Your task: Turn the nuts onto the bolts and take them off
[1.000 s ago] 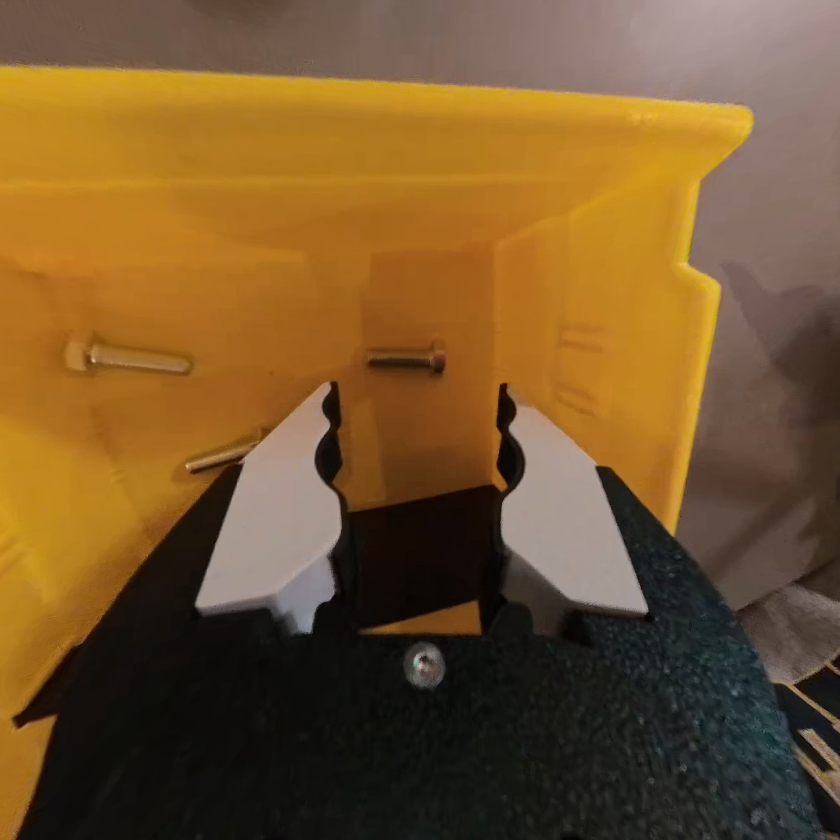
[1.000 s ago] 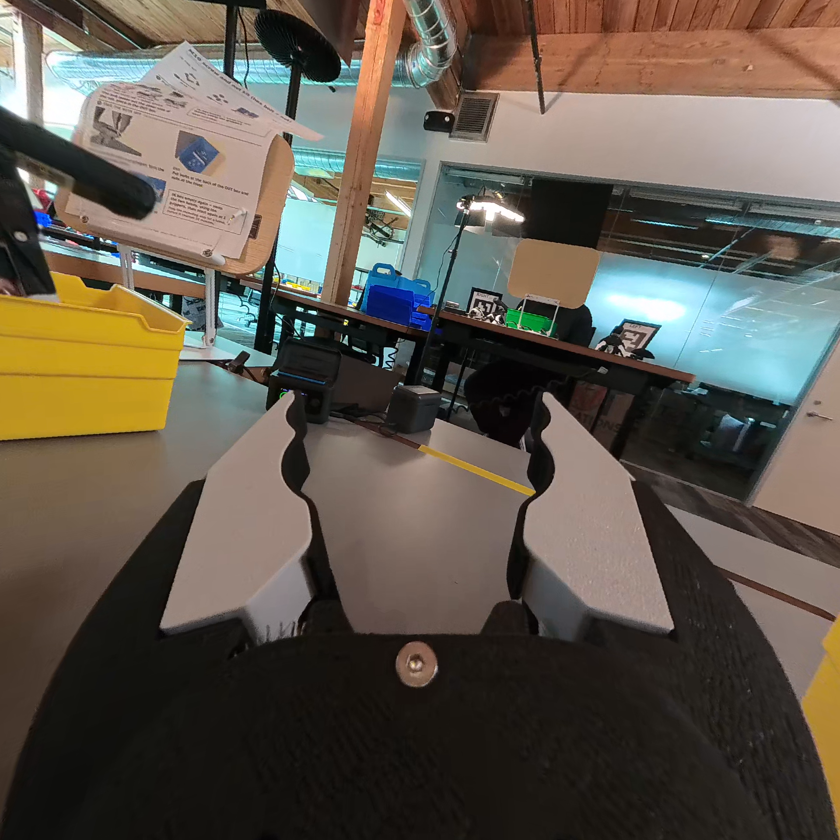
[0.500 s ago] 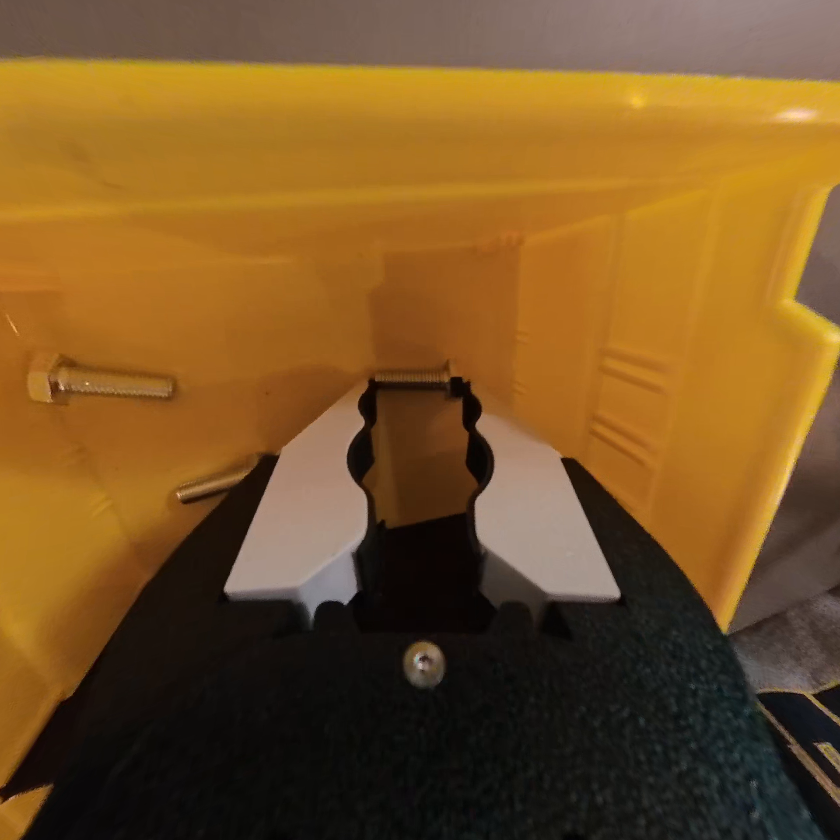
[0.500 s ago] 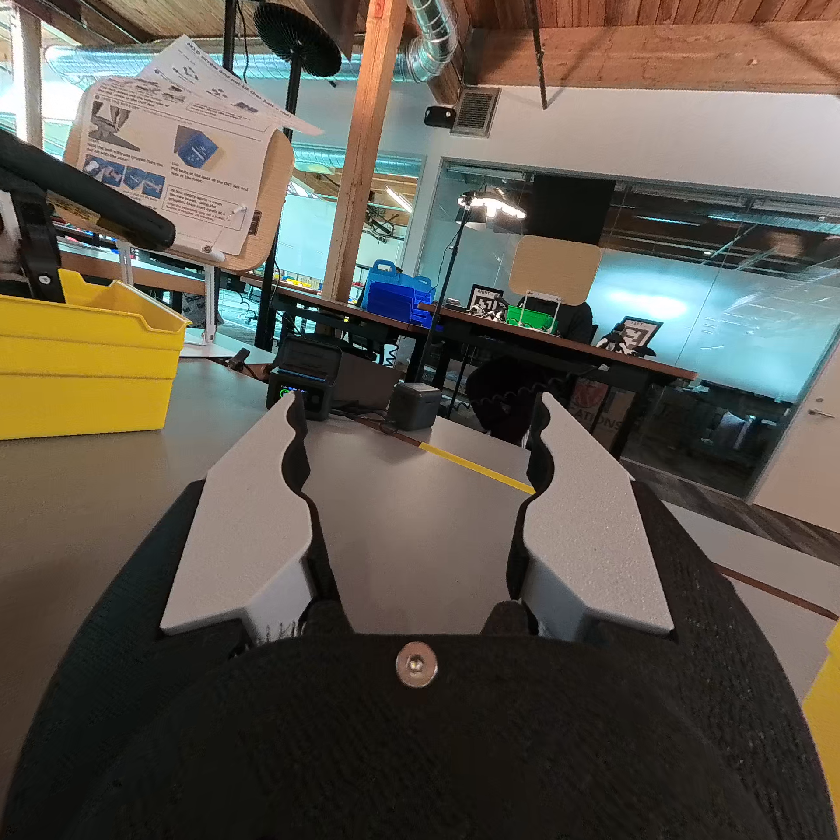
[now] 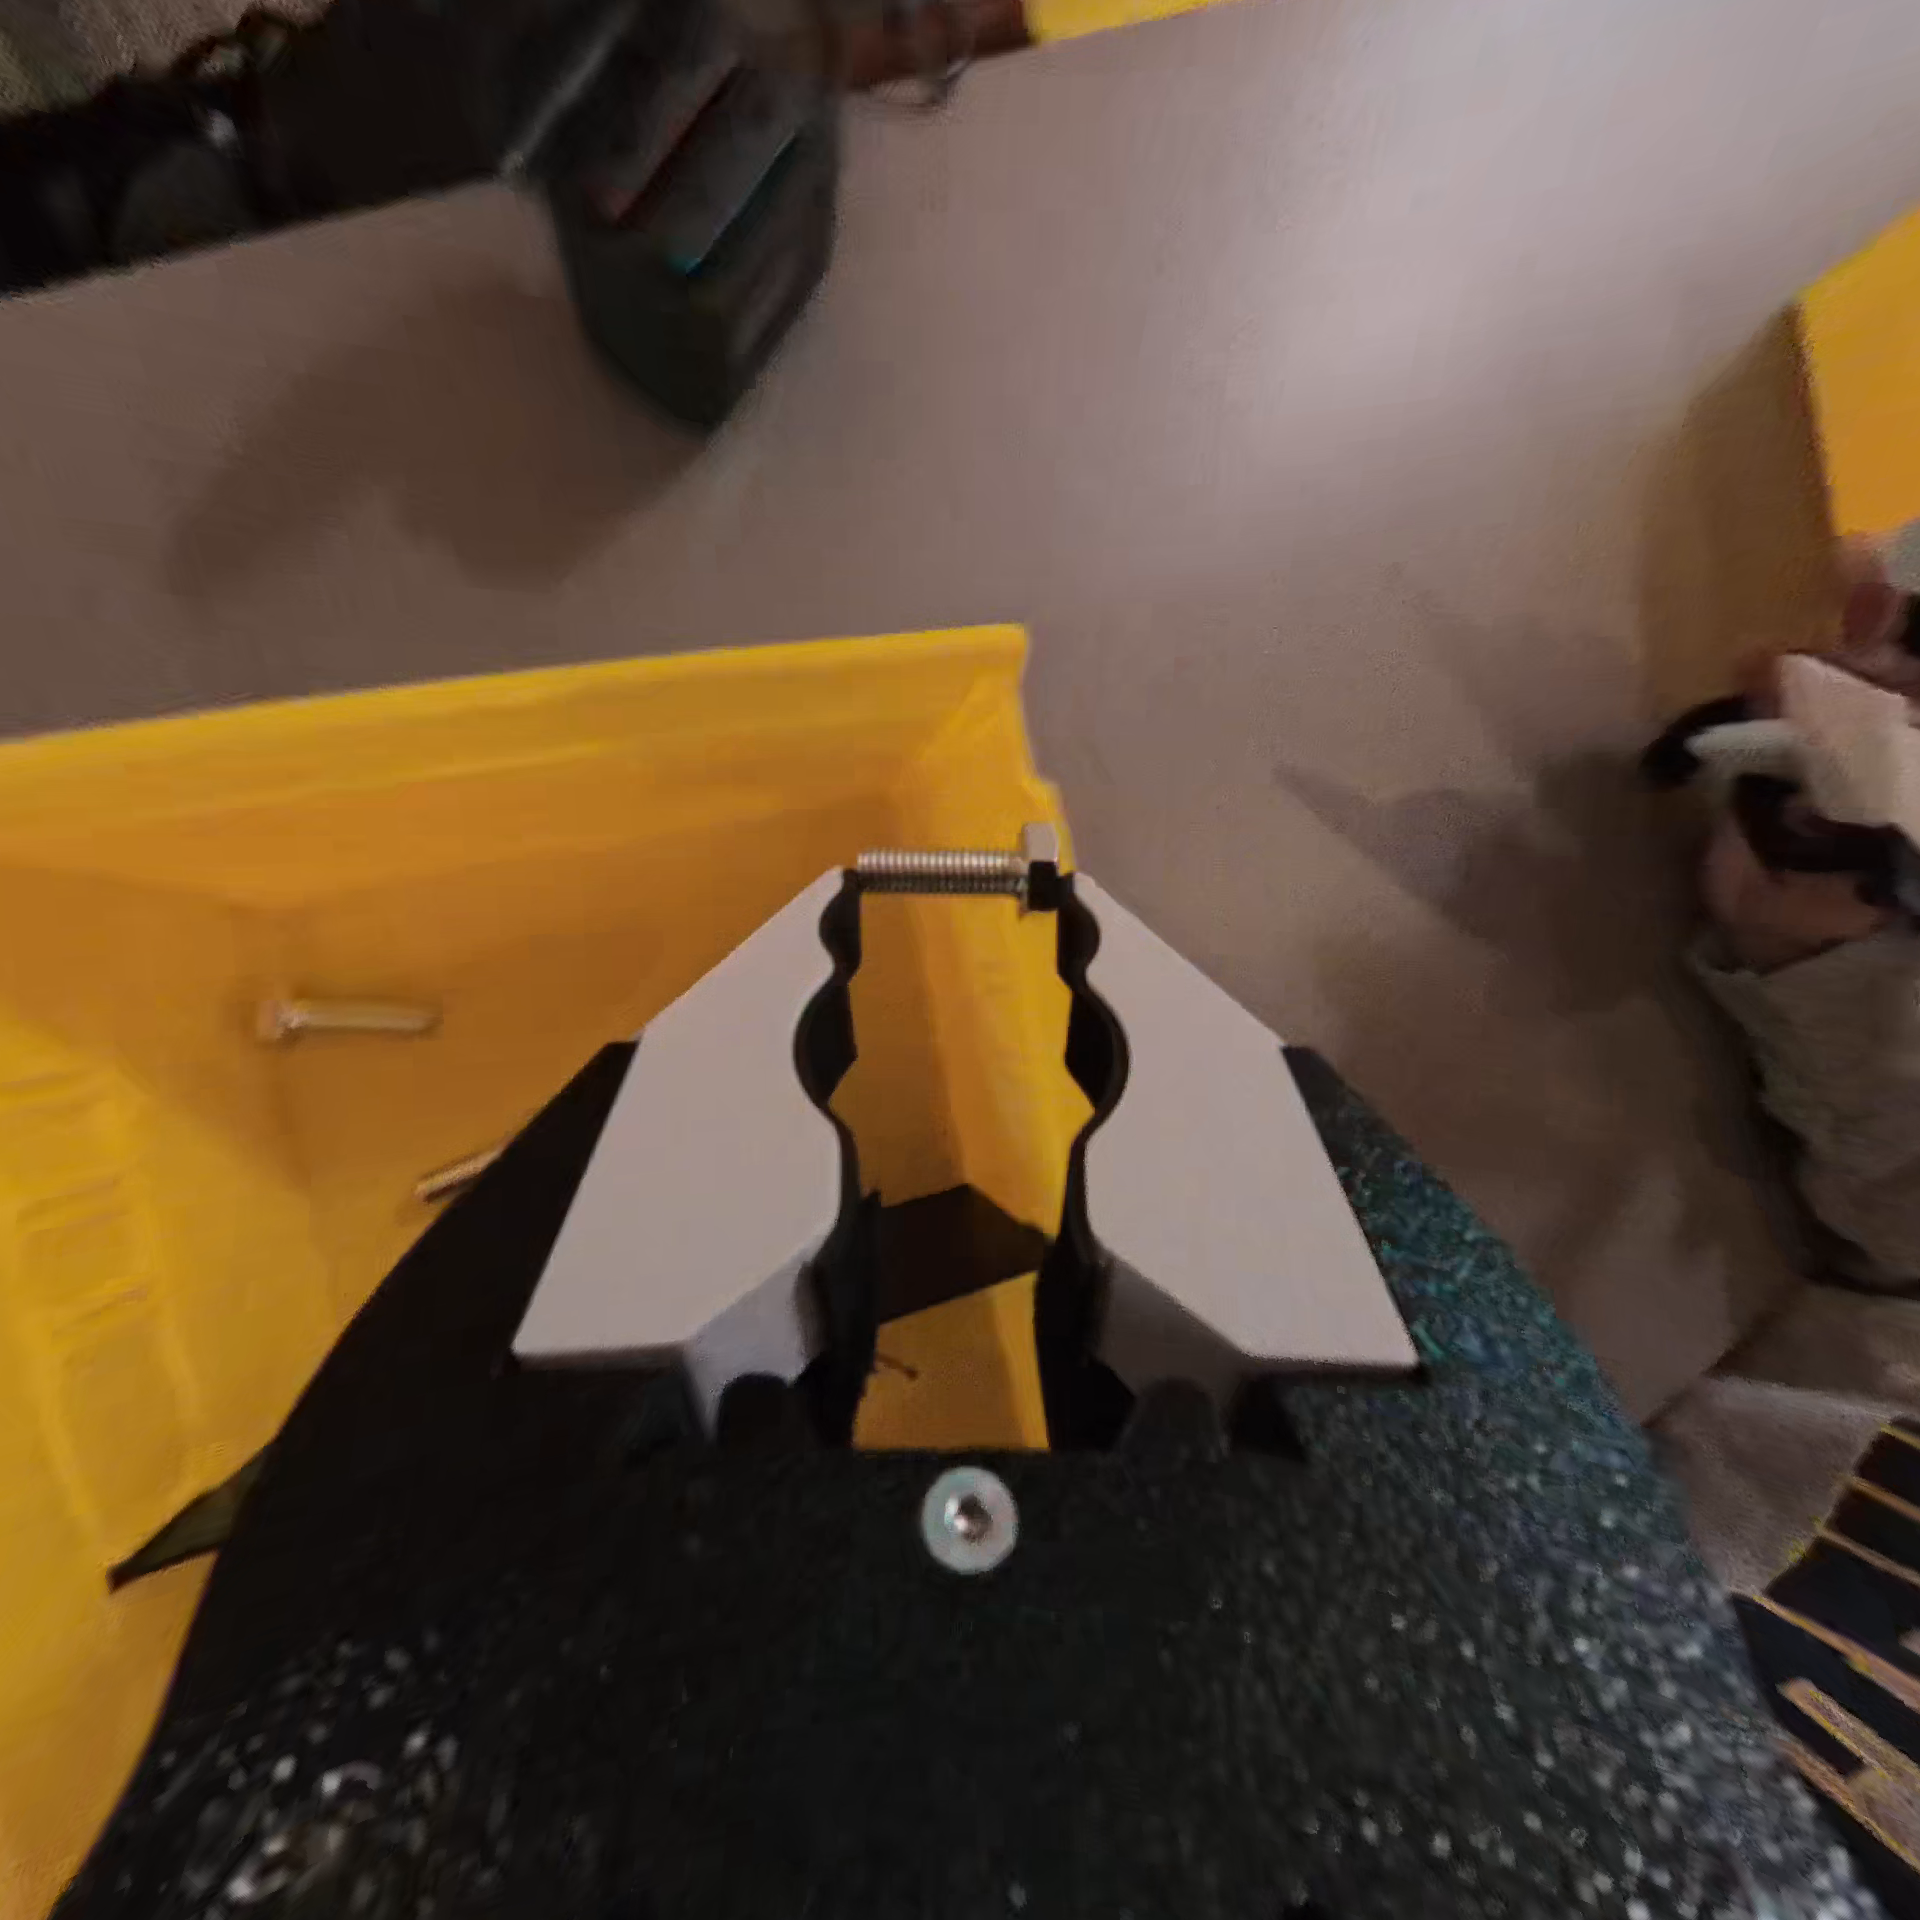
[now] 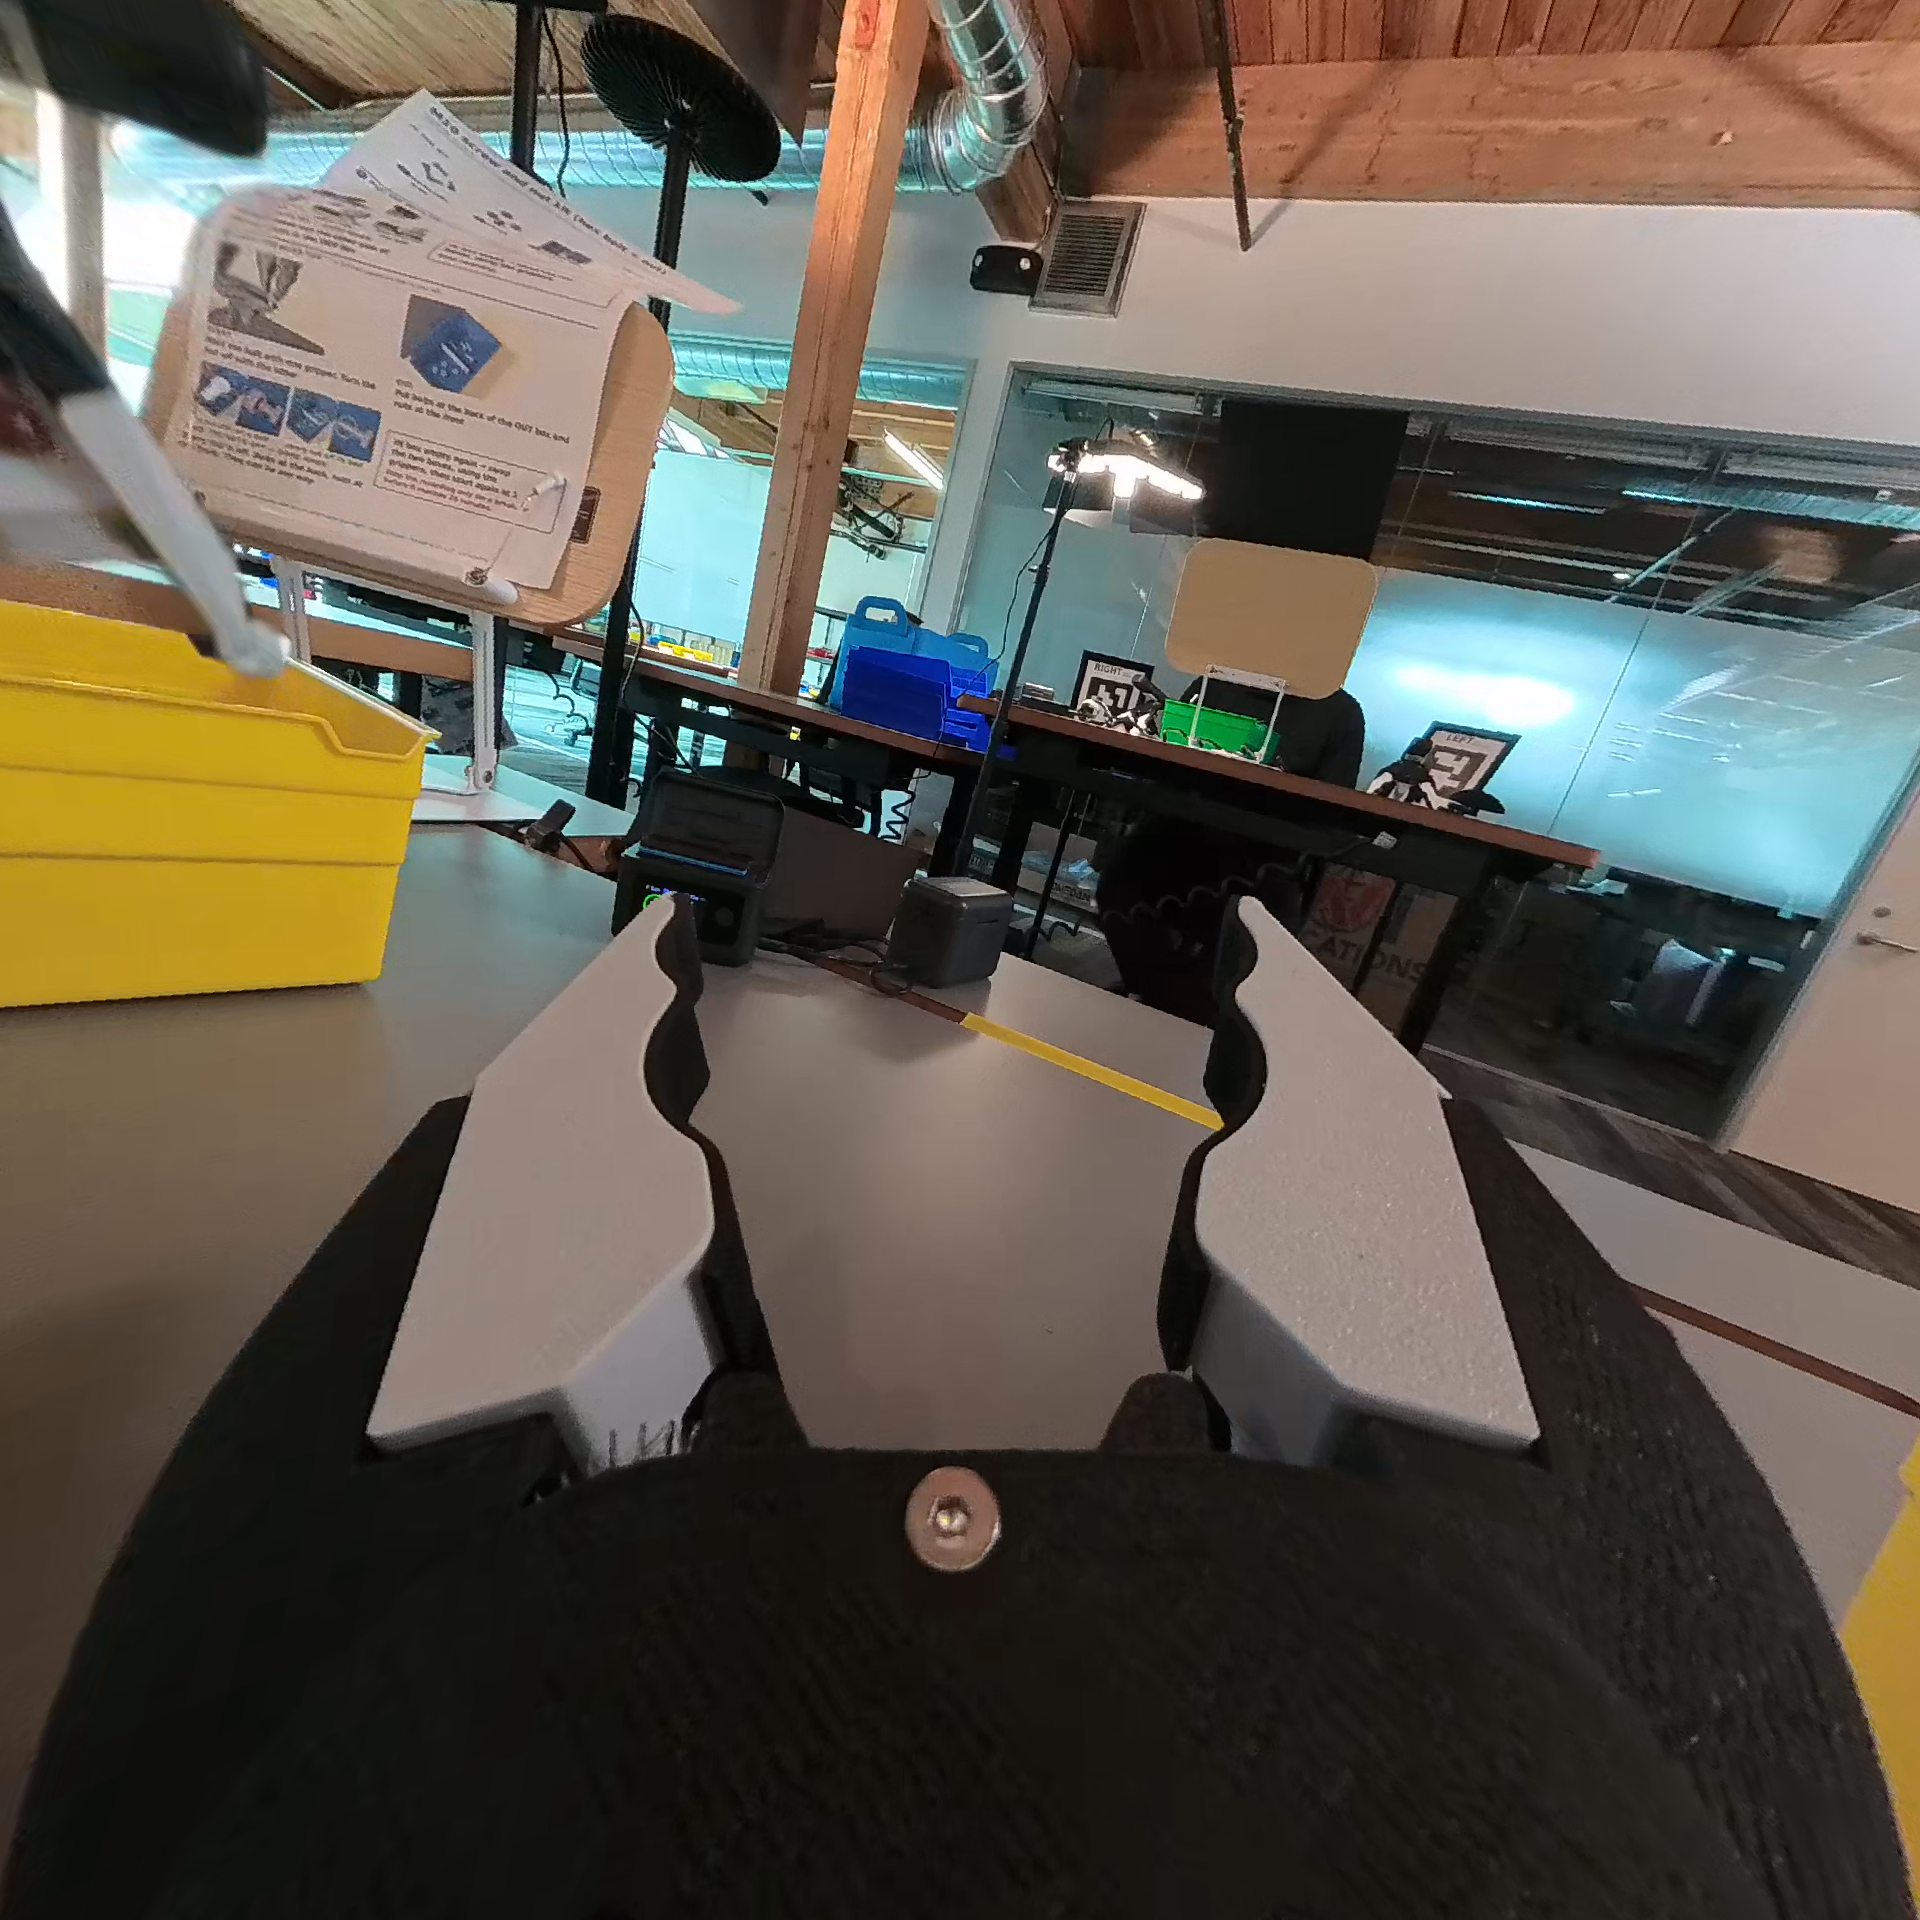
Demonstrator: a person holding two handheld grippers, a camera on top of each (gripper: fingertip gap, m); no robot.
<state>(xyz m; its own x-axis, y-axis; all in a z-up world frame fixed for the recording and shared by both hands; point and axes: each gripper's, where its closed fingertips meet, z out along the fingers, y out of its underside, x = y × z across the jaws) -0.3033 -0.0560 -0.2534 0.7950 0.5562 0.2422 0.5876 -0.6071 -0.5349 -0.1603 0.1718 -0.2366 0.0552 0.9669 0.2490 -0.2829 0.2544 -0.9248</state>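
My left gripper [image 5: 956, 883] is shut on a silver bolt [image 5: 951, 869], held crosswise between its fingertips with the hex head to the right, above the right end of a yellow bin [image 5: 520, 790]. Two more bolts [image 5: 343, 1018] lie on the bin floor at the left. My right gripper [image 6: 951, 925] is open and empty, low over the grey table [image 6: 208, 1122]. In the right wrist view the yellow bin [image 6: 197, 831] stands at the far left, with the left gripper's white finger [image 6: 166, 540] above it. No nut is in view.
A second yellow bin [image 5: 1860, 364] shows at the right edge of the left wrist view. A black device [image 6: 707, 862] and a small grey box [image 6: 951, 925] stand at the table's far edge. A stand with instruction sheets [image 6: 416, 416] is behind the bin. A person sits at a far desk.
My left gripper closed on the bolt in the bin's right corner and lifted it up out of the bin. The right gripper stayed still and open.
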